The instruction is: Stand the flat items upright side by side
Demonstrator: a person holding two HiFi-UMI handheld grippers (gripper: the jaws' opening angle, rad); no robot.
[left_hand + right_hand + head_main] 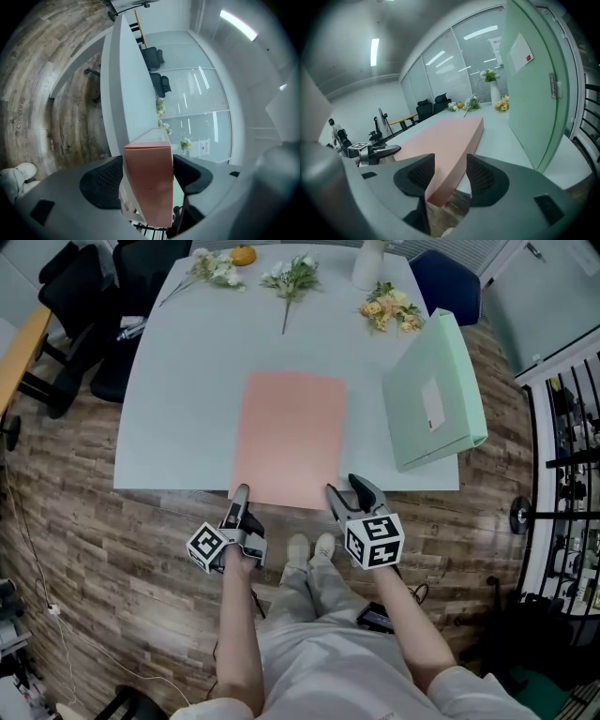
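A flat pink box [291,437] lies on the white table [178,381], its near end over the table's front edge. My left gripper [241,495] holds the near left corner, and in the left gripper view the pink box [150,183] fills the gap between the pads of the left gripper [147,173]. My right gripper [345,491] is at the near right corner. In the right gripper view the pads of the right gripper [450,173] close on the edge of the pink box [445,140]. A pale green box file [436,395] stands upright to the right, with the green box file [534,84] rising like a wall.
Flower sprigs [291,277], an orange fruit [243,255] and a white vase [368,263] lie along the table's far end. Black chairs [84,296] stand at the far left and a blue chair [450,282] at the far right. The person's shoes [309,547] are below the table edge.
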